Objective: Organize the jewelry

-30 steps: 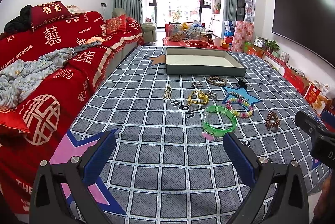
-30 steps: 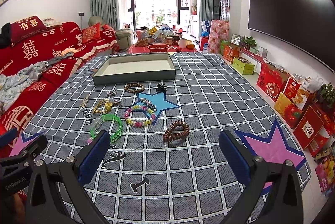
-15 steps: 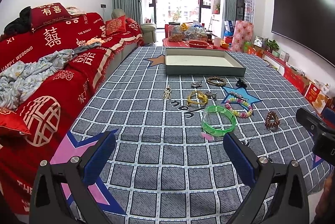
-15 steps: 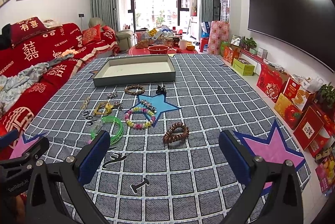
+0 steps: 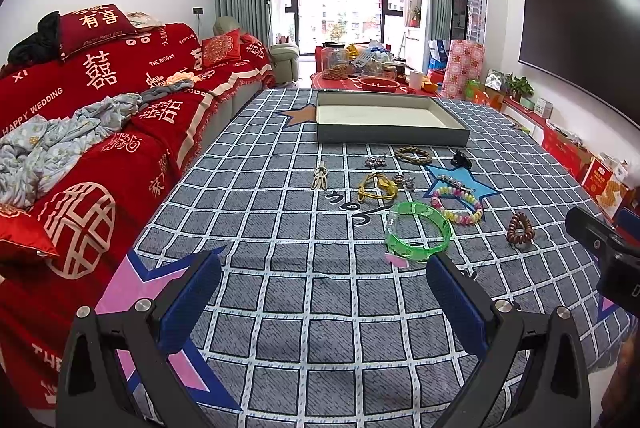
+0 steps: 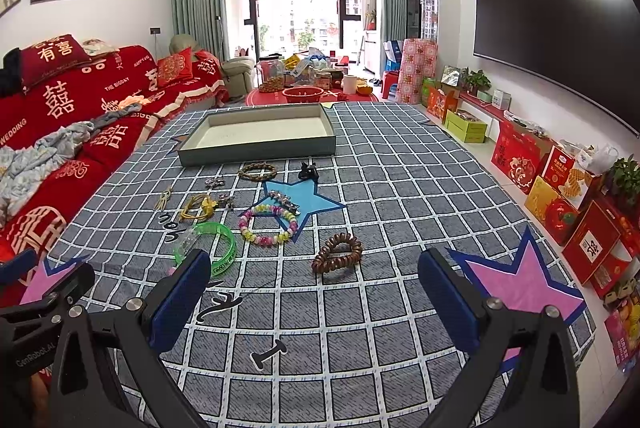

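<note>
A scatter of jewelry is lying in the middle of the left wrist view on a grey cloth with a white grid [image 5: 280, 228]. Closest to the camera, a translucent green plastic bangle [image 5: 418, 231] is sitting just above the right fingertip. To its upper right, a bracelet of pastel beads [image 5: 458, 205] is lying partly on a blue star print [image 5: 460, 184], with a small rhinestone clip [image 5: 454, 181] touching its upper edge. A brown spiral hair tie [image 5: 520, 227] is resting further right, well apart from the bangle. Up and left of the bangle, a yellow cord bracelet [image 5: 376, 186] is lying beside a small silver charm [image 5: 404, 181]; a pale cream hair clip [image 5: 320, 177] is sitting alone to the left. Higher in the frame, a braided brown bracelet [image 5: 413, 155], a silver brooch [image 5: 375, 161] and a black claw clip [image 5: 462, 159] are lining up just below a shallow grey rectangular tray with a white floor [image 5: 392, 138], which holds no jewelry.

The left gripper [image 5: 323, 296] is hovering at the bottom of its frame, jaws spread wide with nothing between the blue pads. The right gripper [image 6: 314, 292] is doing the same in its own view, jaws wide apart and empty, with the hair tie just above the gap.

A sofa under a red cover with white characters [image 5: 100, 116] is filling the left side, and a dark wall-mounted television [image 5: 580, 40] is occupying the upper right.
</note>
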Available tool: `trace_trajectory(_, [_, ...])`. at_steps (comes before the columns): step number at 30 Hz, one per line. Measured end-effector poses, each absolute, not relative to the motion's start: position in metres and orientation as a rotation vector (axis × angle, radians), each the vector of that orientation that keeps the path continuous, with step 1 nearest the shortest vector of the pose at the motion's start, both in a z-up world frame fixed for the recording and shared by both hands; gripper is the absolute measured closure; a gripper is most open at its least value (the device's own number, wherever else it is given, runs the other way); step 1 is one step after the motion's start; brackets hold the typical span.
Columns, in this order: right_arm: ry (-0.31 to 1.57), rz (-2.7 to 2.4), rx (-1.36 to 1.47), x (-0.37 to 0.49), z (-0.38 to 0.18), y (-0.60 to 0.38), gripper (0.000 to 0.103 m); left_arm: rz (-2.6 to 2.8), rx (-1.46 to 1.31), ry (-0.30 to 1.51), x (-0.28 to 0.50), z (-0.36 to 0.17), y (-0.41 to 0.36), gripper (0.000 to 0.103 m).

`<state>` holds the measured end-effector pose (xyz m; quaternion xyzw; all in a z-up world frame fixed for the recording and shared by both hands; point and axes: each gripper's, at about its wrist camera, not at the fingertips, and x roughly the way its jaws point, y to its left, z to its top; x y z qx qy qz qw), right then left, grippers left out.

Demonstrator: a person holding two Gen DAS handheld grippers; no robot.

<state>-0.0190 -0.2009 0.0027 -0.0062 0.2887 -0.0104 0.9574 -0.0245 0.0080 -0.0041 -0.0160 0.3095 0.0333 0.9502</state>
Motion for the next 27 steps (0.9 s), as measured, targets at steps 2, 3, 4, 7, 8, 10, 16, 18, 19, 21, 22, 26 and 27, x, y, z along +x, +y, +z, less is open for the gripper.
trace_trajectory(2, [0.585, -0.022, -0.012, -0.0194, 0.0033, -0.2011, 0.0, 0.068, -0.032, 0.63, -0.0243, -0.0038, 0.0079, 0.0])
trace_trajectory(3, [0.585, -0.02, -0.01, -0.0191, 0.0026, -0.2013, 0.0, 0.069, -0.031, 0.63, -0.0241, -0.0038, 0.0082, 0.0])
trace_trajectory(4, [0.586, -0.021, -0.01, -0.0191, 0.0028, -0.2012, 0.0, 0.069, -0.032, 0.63, -0.0241, -0.0038, 0.0083, 0.0])
trace_trajectory(7, [0.586, -0.021, -0.011, -0.0191, 0.0024, -0.2013, 0.0, 0.07, -0.032, 0.63, -0.024, -0.0037, 0.0087, 0.0])
trace_trajectory(8, [0.586, -0.021, -0.012, -0.0192, 0.0023, -0.2014, 0.0, 0.07, -0.031, 0.63, -0.0241, -0.0036, 0.0088, 0.0])
trace_trajectory(10, [0.584, -0.02, -0.011, -0.0194, 0.0029, -0.2017, 0.0, 0.069, -0.032, 0.63, -0.024, -0.0035, 0.0089, 0.0])
trace_trajectory(16, [0.585, -0.021, -0.009, -0.0193, 0.0025, -0.2019, 0.0, 0.071, -0.032, 0.63, -0.0243, -0.0036, 0.0093, 0.0])
trace_trajectory(18, [0.586, -0.021, -0.008, -0.0192, 0.0022, -0.2015, 0.0, 0.07, -0.031, 0.63, -0.0239, -0.0035, 0.009, 0.0])
trace_trajectory(19, [0.586, -0.022, -0.009, -0.0192, 0.0025, -0.2015, 0.0, 0.072, -0.03, 0.63, -0.0242, -0.0035, 0.0091, 0.0])
trace_trajectory(21, [0.585, -0.022, -0.009, -0.0191, 0.0023, -0.2017, 0.0, 0.07, -0.03, 0.629, -0.0238, -0.0035, 0.0098, 0.0])
trace_trajectory(22, [0.585, -0.022, -0.009, -0.0191, 0.0022, -0.2017, 0.0, 0.071, -0.029, 0.63, -0.0236, -0.0035, 0.0099, 0.0])
trace_trajectory(26, [0.585, -0.02, -0.008, -0.0191, 0.0021, -0.2019, 0.0, 0.071, -0.03, 0.63, -0.0237, -0.0033, 0.0101, 0.0])
trace_trajectory(27, [0.585, -0.021, -0.008, -0.019, 0.0022, -0.2018, 0.0, 0.071, -0.031, 0.63, -0.0237, -0.0034, 0.0102, 0.0])
